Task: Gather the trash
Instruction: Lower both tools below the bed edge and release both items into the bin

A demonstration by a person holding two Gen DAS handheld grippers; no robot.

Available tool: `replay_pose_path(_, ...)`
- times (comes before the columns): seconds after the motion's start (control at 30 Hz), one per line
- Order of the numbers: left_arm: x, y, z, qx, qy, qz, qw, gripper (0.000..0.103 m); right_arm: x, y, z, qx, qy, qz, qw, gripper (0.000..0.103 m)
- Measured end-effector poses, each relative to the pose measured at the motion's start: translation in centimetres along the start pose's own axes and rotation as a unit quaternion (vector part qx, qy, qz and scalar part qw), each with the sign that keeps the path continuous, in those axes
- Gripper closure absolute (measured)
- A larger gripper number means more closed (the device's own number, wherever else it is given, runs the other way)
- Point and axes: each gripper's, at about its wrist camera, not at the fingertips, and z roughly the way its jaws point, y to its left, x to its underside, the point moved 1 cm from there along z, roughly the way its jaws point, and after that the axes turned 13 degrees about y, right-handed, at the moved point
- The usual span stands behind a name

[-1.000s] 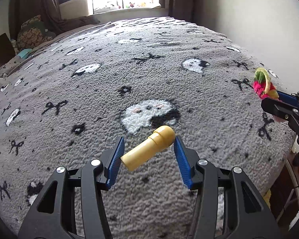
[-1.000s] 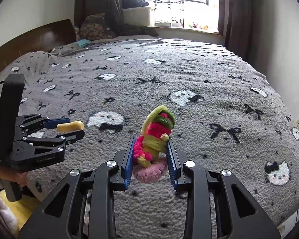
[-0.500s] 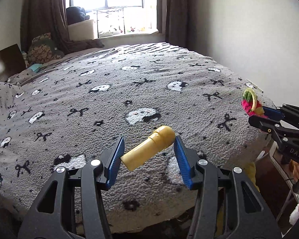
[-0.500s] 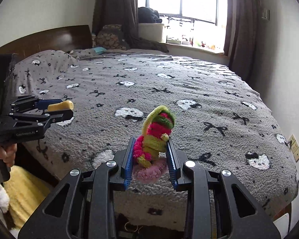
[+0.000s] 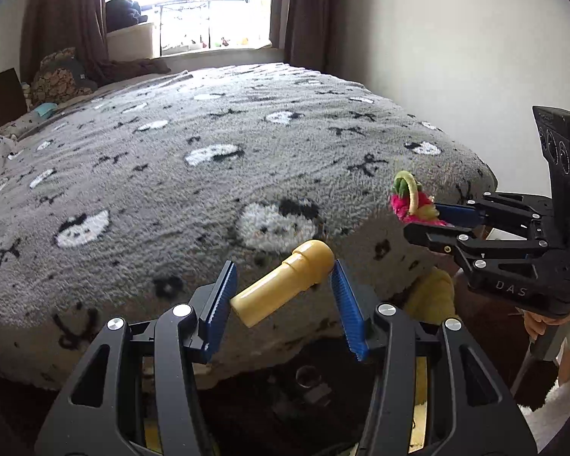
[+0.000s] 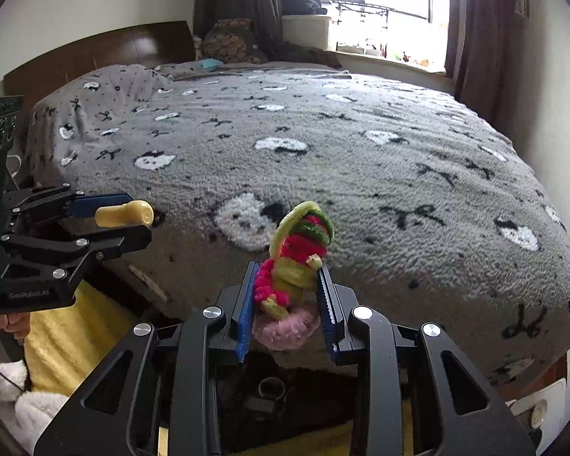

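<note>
Pinching a yellow peg, the left gripper is held near the bed; a fuzzy toy is clamped by the right gripper.

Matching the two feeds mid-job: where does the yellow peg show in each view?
Left wrist: yellow peg at lower centre, clamped crosswise in the left tool.
Right wrist: same peg at left edge, held in that tool.
Shared landmark: white cat face on the blanket edge.
</note>
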Motion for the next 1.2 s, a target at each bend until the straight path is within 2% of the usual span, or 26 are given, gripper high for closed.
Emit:
replay_pose_path(0.2,3.5,0.2,4.3,0.011,0.056,-0.022,0.9981,0.054,3.2,-0.1,3.5,-0.014,0.05,0.026,0.998,0.072)
replay_pose_path(0.3,5.1,0.5,6.5,0.005,0.083,-0.032,0.996,0.054,4.3,-0.2,5.1,-0.008,0.071,0.032,0.997,0.072)
replay_pose_path(0.5,7.7,1.3,10.6,-0.004,0.13,-0.043,0.9906,0.054,6.1,-0.2,8.9,-0.026,0.121,0.053,0.991,0.072)
replay_pose_path(0.7,9.9,1.9,14.3,0.019,0.189,-0.062,0.9798,0.054,7.7,-0.1,12.4,-0.046,0.166,0.071,0.982,0.072)
replay_pose_path(0.93,12.0,2.2,17.9,0.061,0.262,-0.07,0.9606,0.054,9.2,0.9,15.9,-0.074,0.218,0.081,0.97,0.072)
replay_pose_path(1.2,13.0,3.3,19.3,0.074,0.29,-0.077,0.951,0.054,9.5,1.6,18.5,-0.081,0.26,0.077,0.959,0.072)
